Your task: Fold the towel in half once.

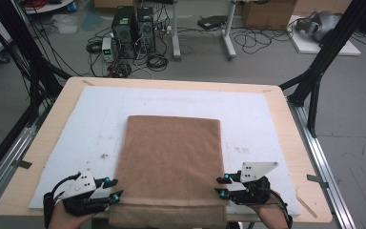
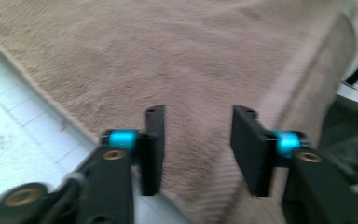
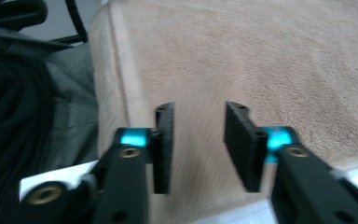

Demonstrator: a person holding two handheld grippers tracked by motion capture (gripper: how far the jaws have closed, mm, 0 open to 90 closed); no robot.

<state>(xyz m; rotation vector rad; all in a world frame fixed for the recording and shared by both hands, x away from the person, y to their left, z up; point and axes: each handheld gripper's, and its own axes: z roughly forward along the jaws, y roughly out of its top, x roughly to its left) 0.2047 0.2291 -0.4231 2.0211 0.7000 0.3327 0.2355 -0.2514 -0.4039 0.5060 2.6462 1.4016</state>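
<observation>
A brown towel [image 1: 171,162] lies spread on the white mat [image 1: 95,119] covering the tabletop [image 1: 286,119], its near edge hanging over the tabletop's near edge; nothing lies on top of it. The left gripper [image 1: 116,189] sits at the towel's near left corner, fingers [image 2: 153,144] wide apart and empty; the right gripper [image 1: 221,186] sits at the near right corner, fingers [image 3: 165,144] likewise spread, holding nothing. Beyond the far edge, computer towers [image 1: 133,31] and tangled cables [image 1: 157,59] crowd the floor [image 1: 267,62]; black frame legs [image 1: 324,52] flank both sides.

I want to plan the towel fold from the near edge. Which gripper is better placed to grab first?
Neither clearly: it looks like a two-handed grab. The left gripper and right gripper sit open at opposite near corners of the brown towel, whose near edge hangs over the table.
</observation>
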